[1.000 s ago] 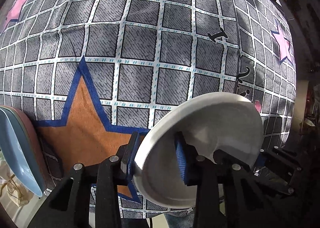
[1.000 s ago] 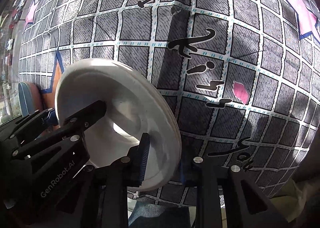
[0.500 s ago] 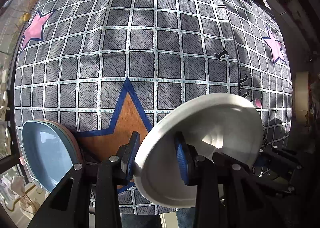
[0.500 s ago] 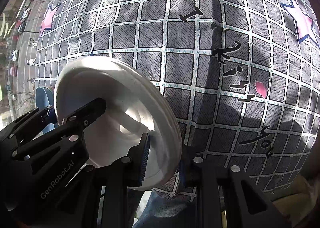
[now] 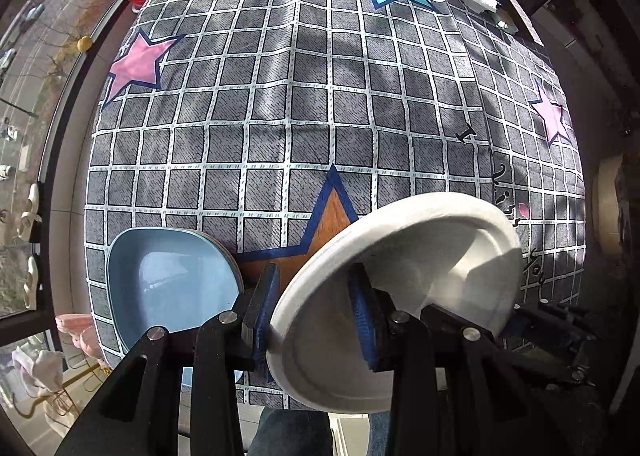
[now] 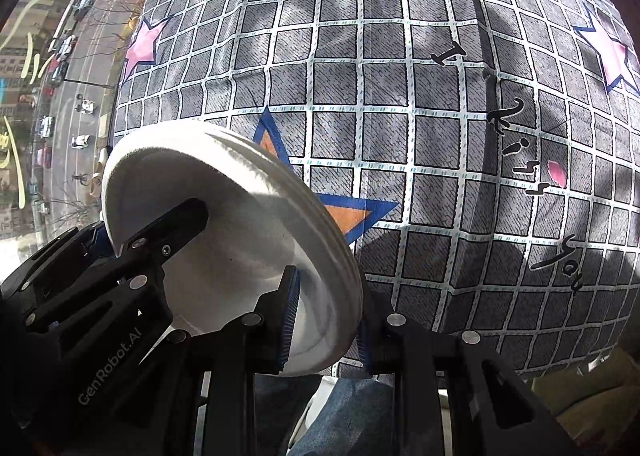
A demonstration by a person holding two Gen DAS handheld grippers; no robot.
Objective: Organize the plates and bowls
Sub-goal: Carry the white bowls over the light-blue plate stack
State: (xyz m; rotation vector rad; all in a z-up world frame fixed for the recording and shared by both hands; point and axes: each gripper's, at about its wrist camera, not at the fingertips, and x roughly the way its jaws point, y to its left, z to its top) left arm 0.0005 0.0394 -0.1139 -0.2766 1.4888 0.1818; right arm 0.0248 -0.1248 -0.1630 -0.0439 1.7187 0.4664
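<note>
We carry white plate (image 5: 400, 276), both fingers pinching its rim; next: lower onto blue bowl (image 5: 168, 284) left of left fingers (image 5: 316, 320).

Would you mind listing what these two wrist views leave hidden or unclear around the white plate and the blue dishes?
- Blue dishes, left wrist view: the near edge is covered by the left hand-held gripper, and only a pinkish rim shows beneath, so the stack count is unclear.
- The same stack, right wrist view: hidden behind the white plate and the left hand-held gripper's body.
- White plate's underside: largely turned away in both views.
- Right hand-held gripper: its far pad is mostly behind the plate's rim.
</note>
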